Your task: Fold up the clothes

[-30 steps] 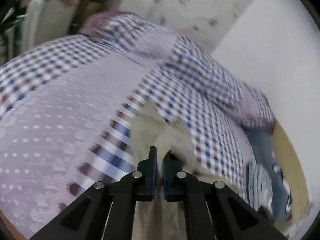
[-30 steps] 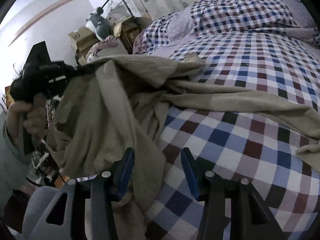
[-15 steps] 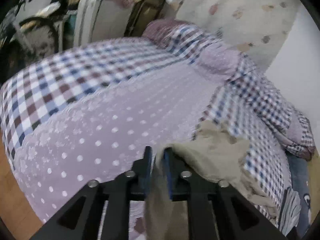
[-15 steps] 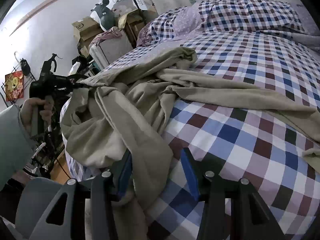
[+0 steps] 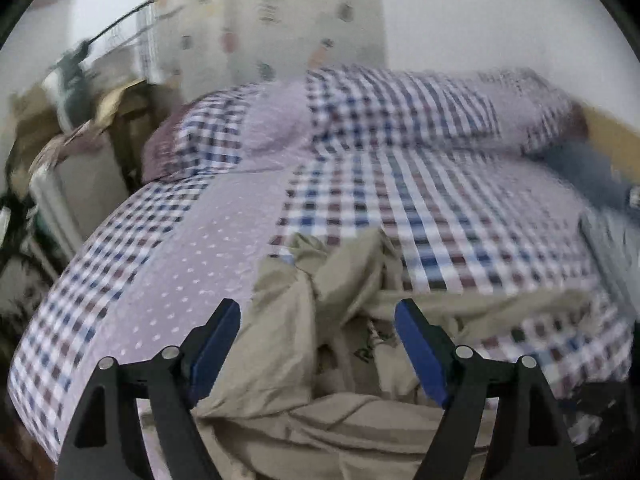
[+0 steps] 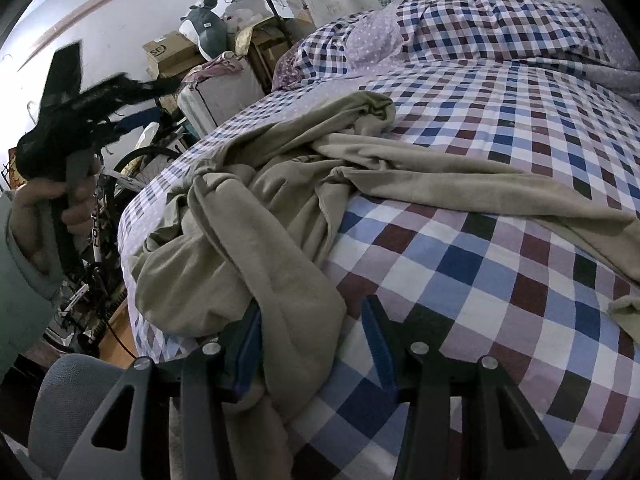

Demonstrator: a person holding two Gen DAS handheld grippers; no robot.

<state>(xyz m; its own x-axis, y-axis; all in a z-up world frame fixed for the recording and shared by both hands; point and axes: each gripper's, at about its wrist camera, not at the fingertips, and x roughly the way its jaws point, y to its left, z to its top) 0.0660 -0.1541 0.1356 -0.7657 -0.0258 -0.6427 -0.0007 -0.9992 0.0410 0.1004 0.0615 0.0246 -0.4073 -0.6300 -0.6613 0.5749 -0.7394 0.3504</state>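
A crumpled beige garment [image 5: 288, 320] lies in a heap on the near left part of the checked bed cover [image 5: 400, 200]. My left gripper [image 5: 318, 320] is open above the heap, its blue-padded fingers wide apart and empty. In the right wrist view the garment [image 6: 280, 200] spreads from the bed's left edge, with one long part running right. My right gripper [image 6: 312, 320] is open at the bed's near edge, and a thick fold of the garment lies between its fingers. A hand holds the left gripper [image 6: 152, 84] up at the far left, blurred.
Checked pillows [image 6: 480, 28] lie at the head of the bed. Left of the bed stand cardboard boxes [image 6: 168, 52], a grey plush toy [image 6: 204, 28], a white case [image 6: 224, 96] and a bicycle [image 6: 132, 168]. A grey chair [image 6: 68, 400] is at the near left. Dark blue clothing [image 5: 592, 176] lies at the bed's far right.
The left gripper was shut on the garment and has opened and let it go. The garment dropped onto the bed in a heap. The right gripper barely moved.
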